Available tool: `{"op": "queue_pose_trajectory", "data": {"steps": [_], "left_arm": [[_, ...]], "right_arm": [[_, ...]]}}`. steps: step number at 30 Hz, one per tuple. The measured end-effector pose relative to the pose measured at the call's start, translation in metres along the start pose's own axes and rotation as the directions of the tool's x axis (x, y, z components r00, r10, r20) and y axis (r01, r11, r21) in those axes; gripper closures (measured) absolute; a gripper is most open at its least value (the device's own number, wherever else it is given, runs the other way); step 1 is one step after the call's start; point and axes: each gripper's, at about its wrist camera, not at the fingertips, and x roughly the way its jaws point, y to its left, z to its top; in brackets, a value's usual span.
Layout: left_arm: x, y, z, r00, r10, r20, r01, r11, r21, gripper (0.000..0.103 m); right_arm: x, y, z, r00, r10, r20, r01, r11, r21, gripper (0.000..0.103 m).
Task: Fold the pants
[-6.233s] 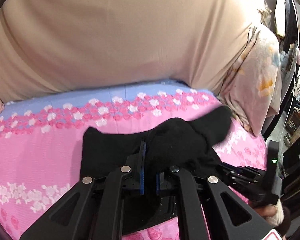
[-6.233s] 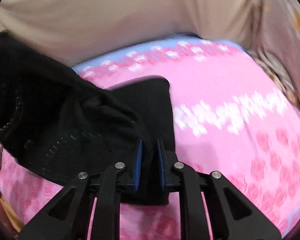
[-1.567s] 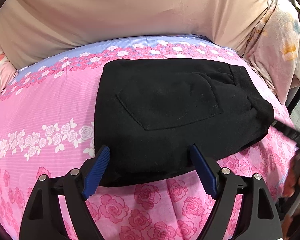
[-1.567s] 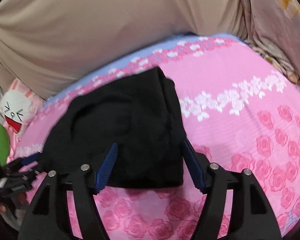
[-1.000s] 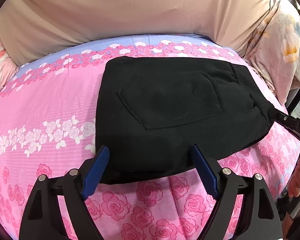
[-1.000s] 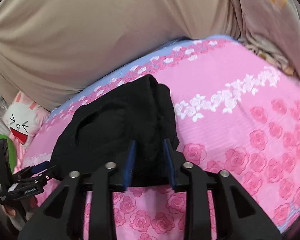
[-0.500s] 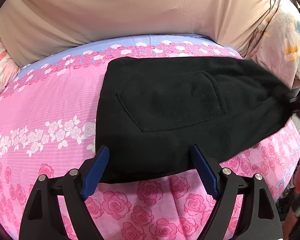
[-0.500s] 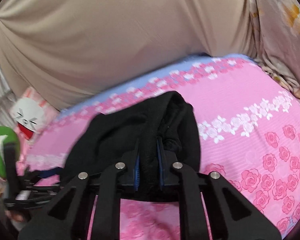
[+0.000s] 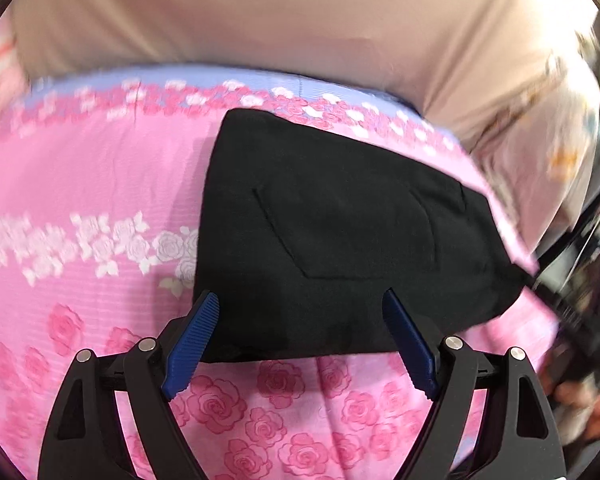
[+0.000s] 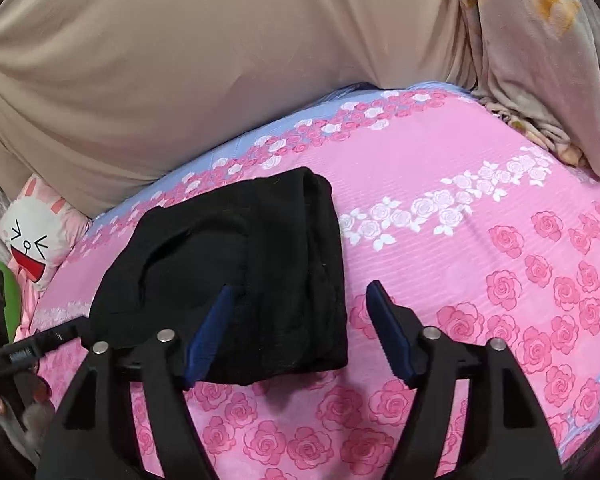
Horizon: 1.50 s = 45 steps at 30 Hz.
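The black pants (image 9: 340, 232) lie folded into a compact block at the centre of the left wrist frame, on the pink rose-print bedspread (image 9: 80, 184). Their near edge runs straight between the blue pads of the left gripper (image 9: 300, 344), whose jaws stand wide apart and press on nothing.

In the right wrist view the pants (image 10: 236, 280) sit centre-left, layered folds stacked along their right edge. The right gripper (image 10: 296, 332) has just been opening; its jaws gape, the pants' lower right corner between them, unpinched. Bare bedspread (image 10: 480, 240) spreads to the right. A beige sheet (image 10: 220, 60) bounds the upper frame.
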Motion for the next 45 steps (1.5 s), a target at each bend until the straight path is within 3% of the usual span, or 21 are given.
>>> {"op": "queue_pose_trajectory", "data": {"steps": [4,6,7,10,12,15,16,17,18,20,22,23,26,31,32,33,34,39,42,45], "left_arm": [[0.022,0.024,0.007,0.998,-0.012,-0.057,0.006,0.994,-0.108,0.021],[0.037,0.03,0.007,0.991,-0.087,-0.098,0.072,0.987,-0.141,0.021],[0.041,0.032,0.007,0.988,-0.112,-0.105,0.096,0.984,-0.153,0.029],[0.028,0.029,0.012,0.987,-0.147,-0.063,0.139,0.983,-0.121,0.076],[0.0,0.028,0.019,0.991,-0.13,0.006,0.13,0.987,-0.095,0.08],[-0.042,0.028,0.021,0.992,-0.101,0.08,0.106,0.993,-0.06,0.08],[-0.049,0.028,0.02,0.994,-0.069,0.081,0.072,0.996,-0.046,0.079],[-0.049,0.027,0.02,0.997,-0.037,0.071,0.039,0.999,-0.034,0.073],[-0.044,0.024,0.017,0.998,0.021,0.053,-0.02,1.0,-0.011,0.07],[-0.03,0.015,0.008,0.99,0.141,0.025,-0.142,0.989,0.035,0.068],[-0.028,0.003,0.0,0.976,0.212,0.048,-0.215,0.973,0.088,0.064],[-0.031,0.001,-0.002,0.975,0.213,0.059,-0.218,0.97,0.105,0.054],[-0.033,-0.01,0.0,0.98,0.182,0.085,-0.193,0.971,0.14,0.044],[-0.02,-0.018,0.001,0.976,0.208,0.058,-0.215,0.965,0.153,0.042],[-0.017,-0.019,0.0,0.976,0.212,0.05,-0.217,0.964,0.156,0.042],[-0.013,-0.019,0.0,0.975,0.219,0.045,-0.223,0.962,0.159,0.042],[-0.011,-0.019,-0.001,0.973,0.226,0.039,-0.229,0.96,0.161,0.042],[-0.002,-0.015,-0.002,0.971,0.236,0.022,-0.237,0.958,0.162,0.042],[0.0,-0.016,-0.002,0.971,0.238,0.023,-0.239,0.957,0.165,0.041],[0.002,-0.017,-0.002,0.971,0.237,0.023,-0.237,0.957,0.17,0.039]], "right_arm": [[0.032,-0.009,-0.011,0.992,0.073,-0.102,-0.065,0.995,0.076,0.028],[0.042,-0.01,-0.014,0.99,0.1,-0.103,-0.089,0.99,0.108,0.039],[0.042,-0.007,-0.013,0.989,0.111,-0.097,-0.101,0.99,0.1,0.054],[0.024,0.013,0.0,0.989,0.139,-0.051,-0.136,0.989,0.061,0.07],[0.007,0.028,0.009,0.98,0.198,-0.013,-0.197,0.98,0.035,0.071],[-0.011,0.046,0.011,0.959,0.282,0.013,-0.282,0.959,-0.011,0.07],[-0.007,0.047,0.009,0.961,0.276,0.001,-0.276,0.961,-0.026,0.063],[-0.001,0.048,0.004,0.97,0.244,-0.014,-0.245,0.969,-0.045,0.061],[0.013,0.044,-0.003,0.986,0.165,-0.038,-0.167,0.984,-0.058,0.052],[0.026,0.029,-0.011,0.998,0.011,-0.061,-0.012,1.0,-0.007,0.048],[0.017,0.019,-0.008,0.999,0.031,-0.037,-0.029,0.998,0.048,0.046],[0.014,0.021,-0.003,0.999,0.045,-0.026,-0.044,0.998,0.055,0.046],[0.007,0.032,0.016,0.999,0.05,0.014,-0.05,0.999,0.005,0.036],[0.047,0.045,0.042,0.998,0.062,-0.031,-0.063,0.997,-0.036,0.034],[0.055,0.046,0.044,0.997,0.061,-0.04,-0.063,0.997,-0.045,0.042],[0.068,0.05,0.048,0.995,0.069,-0.067,-0.073,0.995,-0.065,0.083],[0.073,0.052,0.048,0.995,0.071,-0.072,-0.076,0.995,-0.066,0.094],[0.052,0.065,0.058,0.992,0.126,0.009,-0.126,0.99,-0.064,0.096],[0.065,0.06,0.058,0.996,0.084,-0.023,-0.085,0.994,-0.063,0.096],[0.085,0.049,0.046,0.997,0.02,-0.077,-0.025,0.998,-0.066,0.088]]}}
